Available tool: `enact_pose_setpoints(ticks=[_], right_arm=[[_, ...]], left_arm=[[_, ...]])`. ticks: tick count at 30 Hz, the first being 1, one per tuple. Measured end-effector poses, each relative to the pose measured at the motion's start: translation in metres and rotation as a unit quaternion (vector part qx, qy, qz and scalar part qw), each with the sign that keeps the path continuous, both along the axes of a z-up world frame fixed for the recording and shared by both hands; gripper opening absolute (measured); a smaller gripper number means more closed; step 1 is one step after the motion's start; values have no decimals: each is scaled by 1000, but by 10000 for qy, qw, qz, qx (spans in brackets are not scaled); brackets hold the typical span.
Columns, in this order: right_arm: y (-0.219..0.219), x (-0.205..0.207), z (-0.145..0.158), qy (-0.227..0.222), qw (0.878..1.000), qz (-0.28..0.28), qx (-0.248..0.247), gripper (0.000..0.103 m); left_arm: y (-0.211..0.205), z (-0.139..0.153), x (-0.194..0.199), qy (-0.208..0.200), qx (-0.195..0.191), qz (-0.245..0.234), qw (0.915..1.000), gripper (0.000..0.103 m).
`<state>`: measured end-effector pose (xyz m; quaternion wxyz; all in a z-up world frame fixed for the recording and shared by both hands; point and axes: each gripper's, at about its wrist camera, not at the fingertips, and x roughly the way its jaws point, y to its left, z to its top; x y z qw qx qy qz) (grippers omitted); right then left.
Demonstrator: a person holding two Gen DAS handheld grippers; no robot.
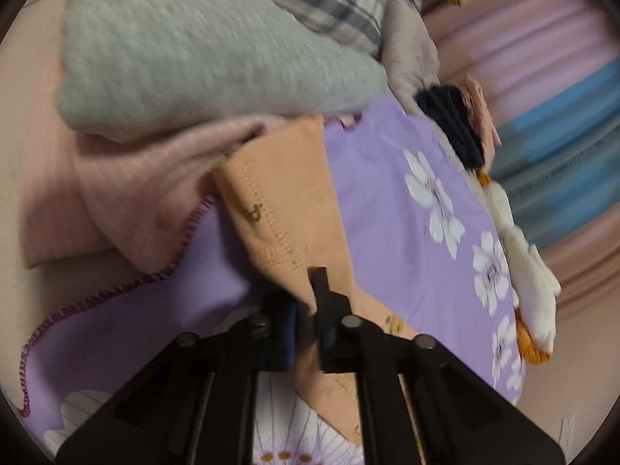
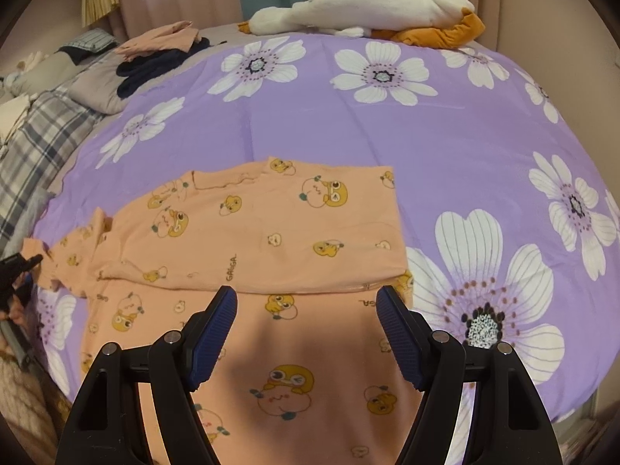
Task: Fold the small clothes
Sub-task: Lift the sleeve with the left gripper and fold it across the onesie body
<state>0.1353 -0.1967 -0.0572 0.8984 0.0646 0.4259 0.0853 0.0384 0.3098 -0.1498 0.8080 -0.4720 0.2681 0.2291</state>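
Pinching the sleeve end of the soft, light peach cotton top with duck prints (image 2: 248,232), half-folded on the purple flowered bedsheet (image 2: 348,124), my left gripper (image 1: 306,333) is clenched at 9 o'clock while my right gripper (image 2: 306,333) hovers released over the limp hem.

A peach garment (image 2: 248,232) printed with cartoon ducks is spread on a purple flowered bedcover (image 2: 445,135), its upper part folded over. The right gripper (image 2: 306,333) is held above its near edge, jaws wide apart. A white and orange plush toy (image 2: 372,4) is seen beyond.
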Motion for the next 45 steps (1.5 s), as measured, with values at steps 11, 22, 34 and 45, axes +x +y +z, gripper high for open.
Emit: enact_pose_setpoints(ticks=[11,22,34,45], right_arm=[[-15,-6,0,-18,9996,-220,159,74],[-36,-11,-2,10,9981,-487,385,74],[-44,-15,-5,9,9975,-479,515,74],[-50,-14,-12,74,9967,-481,651,74]], left_arm=[[-24,55,3,-651,434,8,9969,4],[-80,112,30,-1244,755,-867,9855,4],[-158,121,55,-1086,1212,-2130,9634,4],[-229,97,71,-858,1139,-3099,9400,4]])
